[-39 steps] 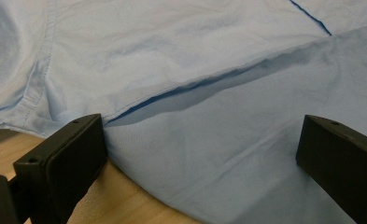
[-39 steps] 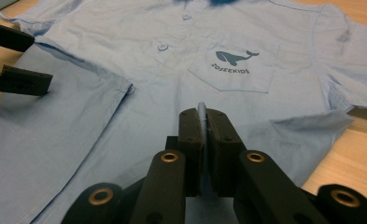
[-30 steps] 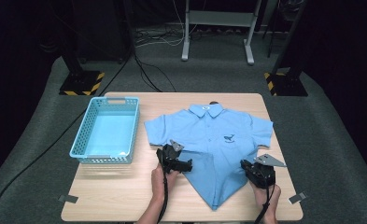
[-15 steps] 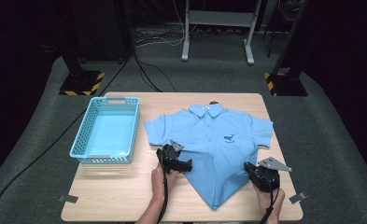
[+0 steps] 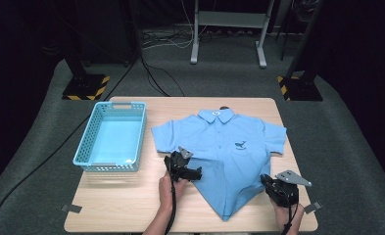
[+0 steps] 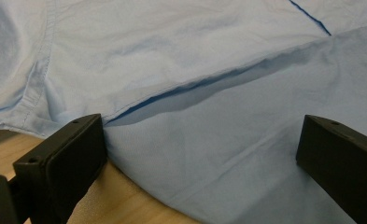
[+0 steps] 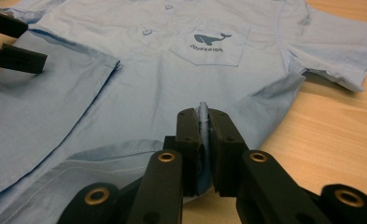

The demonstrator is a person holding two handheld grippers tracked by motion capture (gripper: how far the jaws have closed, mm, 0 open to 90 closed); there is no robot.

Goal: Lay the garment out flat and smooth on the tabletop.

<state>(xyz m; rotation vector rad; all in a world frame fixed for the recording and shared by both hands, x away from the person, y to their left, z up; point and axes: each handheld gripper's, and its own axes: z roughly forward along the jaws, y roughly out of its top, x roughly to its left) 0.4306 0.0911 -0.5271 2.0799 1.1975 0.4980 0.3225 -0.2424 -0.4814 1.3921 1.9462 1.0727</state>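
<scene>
Right gripper view, soft creased shirt point(image 7: 139, 93), woodgrain table point(image 7: 330, 135)

Your light blue shirt point(image 5: 229, 156) lies flat at the centre of the wooden surface point(image 5: 131, 205), collar toward 12 o'clock. Your left tool point(image 5: 182, 169) rests at its 8 o'clock edge, your right tool point(image 5: 278, 188) at 4 o'clock. A blue basket point(image 5: 84, 152) sits at 9 o'clock.

Your left gripper point(image 5: 189, 172) rests low with jaws spread wide; your right gripper point(image 7: 204, 140) has its jaws clamped together.
</scene>
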